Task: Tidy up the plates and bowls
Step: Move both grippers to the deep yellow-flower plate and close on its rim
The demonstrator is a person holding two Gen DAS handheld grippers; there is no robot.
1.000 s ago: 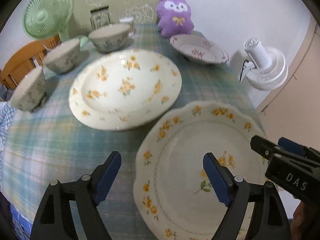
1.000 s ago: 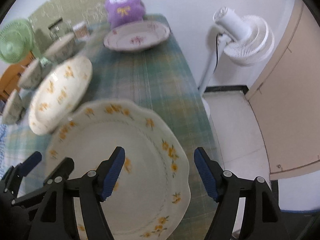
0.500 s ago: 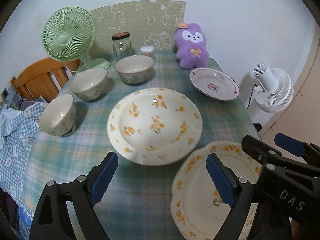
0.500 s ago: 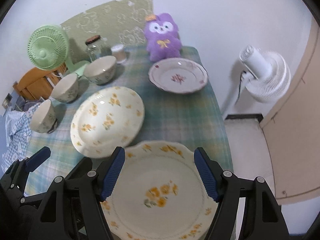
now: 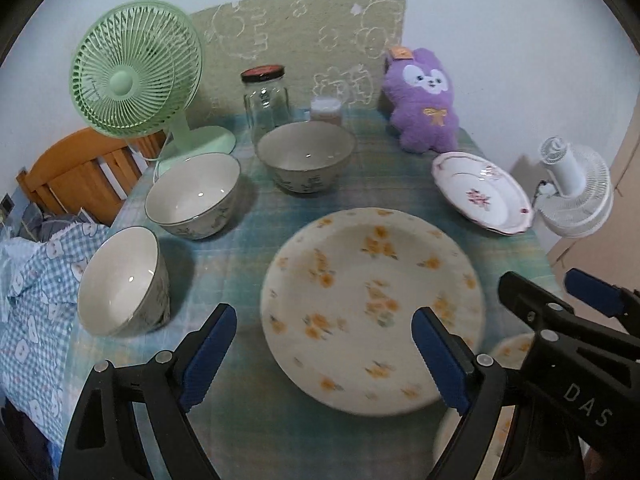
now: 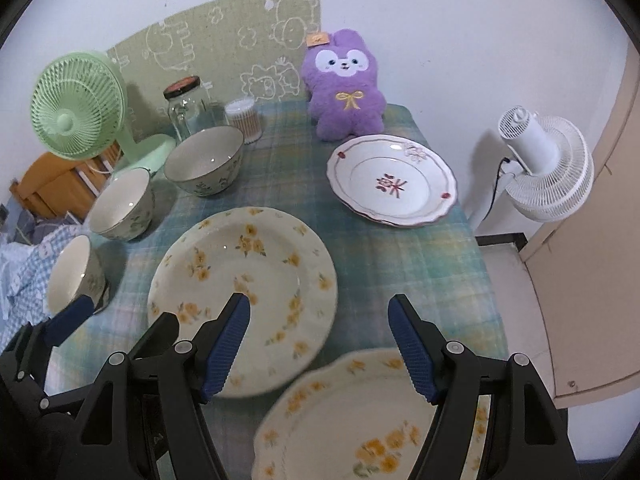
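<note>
A large yellow-flowered plate (image 5: pixel 372 304) (image 6: pixel 244 296) lies mid-table. A second scalloped yellow-flowered plate (image 6: pixel 368 424) lies at the near right edge. A pink-flowered plate (image 5: pixel 480 194) (image 6: pixel 394 180) sits far right. Three bowls stand along the left: near (image 5: pixel 120 280) (image 6: pixel 74 276), middle (image 5: pixel 192 196) (image 6: pixel 122 204), far (image 5: pixel 306 156) (image 6: pixel 204 160). My left gripper (image 5: pixel 324 356) is open and empty, above the large plate's near edge. My right gripper (image 6: pixel 320 344) is open and empty, above the gap between the two yellow plates.
A green fan (image 5: pixel 132 68), glass jar (image 5: pixel 266 100), cotton-swab tub (image 6: pixel 244 120) and purple plush (image 6: pixel 346 84) line the back of the table. A white floor fan (image 6: pixel 544 164) stands beyond the right edge. A wooden chair (image 5: pixel 76 172) and checked cloth (image 5: pixel 32 280) are at left.
Both grippers have drawn back and risen from close over the scalloped plate, so the whole table is in view. Both stay open and empty. No dish has moved.
</note>
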